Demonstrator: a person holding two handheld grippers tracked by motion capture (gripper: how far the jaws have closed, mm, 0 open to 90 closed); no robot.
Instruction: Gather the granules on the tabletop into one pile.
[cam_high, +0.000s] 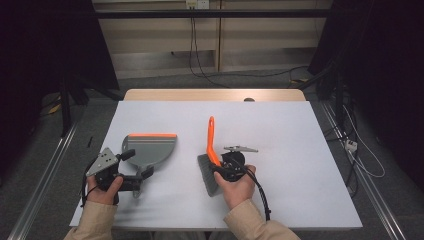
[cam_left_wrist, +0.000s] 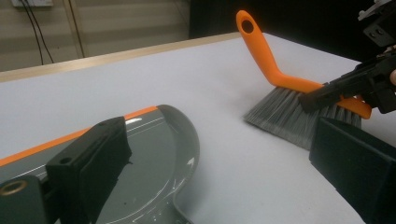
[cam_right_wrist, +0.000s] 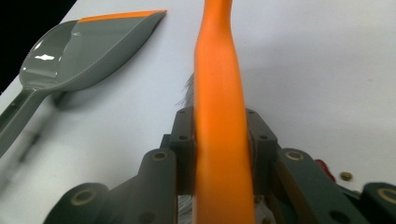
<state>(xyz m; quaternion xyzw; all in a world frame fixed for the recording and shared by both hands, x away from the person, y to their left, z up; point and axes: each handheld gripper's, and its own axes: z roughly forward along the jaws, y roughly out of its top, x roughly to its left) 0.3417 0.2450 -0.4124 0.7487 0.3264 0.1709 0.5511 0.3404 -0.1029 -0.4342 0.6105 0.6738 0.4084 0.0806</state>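
Note:
A grey dustpan (cam_high: 152, 148) with an orange lip lies on the white table at the left, and it also appears as the dustpan (cam_left_wrist: 154, 154) and the dustpan (cam_right_wrist: 88, 51) in the two gripper views. My left gripper (cam_high: 137, 164) sits at the pan's near end, its jaws wide apart. The left gripper (cam_left_wrist: 219, 135) is open, with the pan's neck low between its jaws. A brush with an orange handle (cam_high: 211, 137) and grey bristles (cam_high: 206, 175) stands tilted at mid-table. My right gripper (cam_high: 222, 169) is shut on it, and the right gripper (cam_right_wrist: 219, 135) clamps the orange handle (cam_right_wrist: 219, 84) from both sides. The brush (cam_left_wrist: 285, 109) is to the right in the left gripper view.
The white table top (cam_high: 300, 150) has a wooden strip along its far edge. A small dark object (cam_high: 248, 99) sits at that edge. Cables (cam_high: 200, 65) trail on the floor behind, and metal rails run along both sides of the table.

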